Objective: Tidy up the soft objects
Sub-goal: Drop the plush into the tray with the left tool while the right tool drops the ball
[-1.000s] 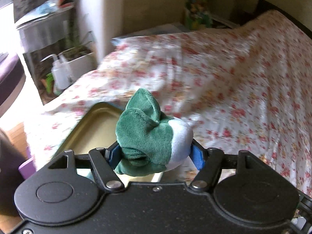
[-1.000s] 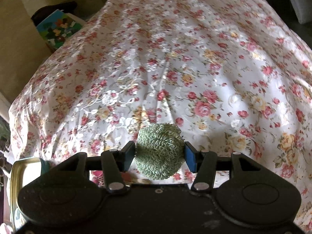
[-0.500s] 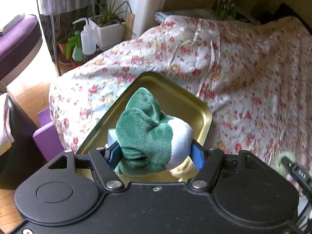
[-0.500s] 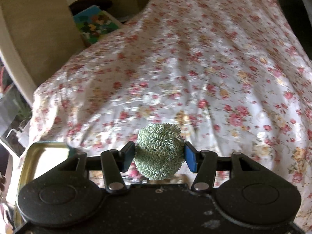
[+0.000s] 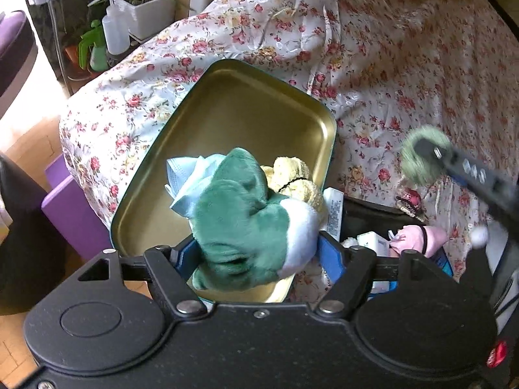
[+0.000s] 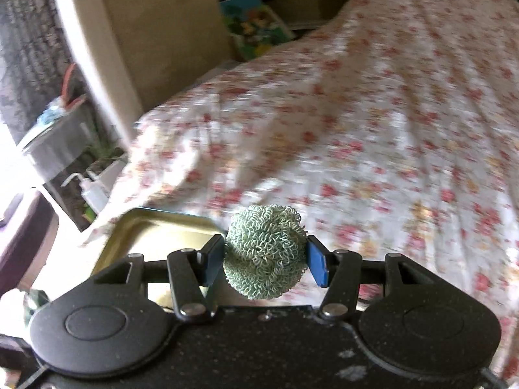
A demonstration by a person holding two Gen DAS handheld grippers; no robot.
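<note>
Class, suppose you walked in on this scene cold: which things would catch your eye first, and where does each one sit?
First, the green and white plush toy between the blue pads of the left claw, whose jaws have just been opening, above the gold tin tray on the flowered bedspread. Next, the curly green scrubber ball pinched in the right claw, beside the tray's corner.

A floral bedspread (image 5: 373, 74) covers the bed. Beside the bed, on the floor, stand a white planter (image 5: 146, 9) with a spiky plant, a white squeeze bottle (image 5: 113, 32) and a green spray bottle (image 5: 92, 52). A purple block (image 5: 69, 209) sits low against the bed's side. A colourful picture book (image 6: 256, 21) leans at the wall.
</note>
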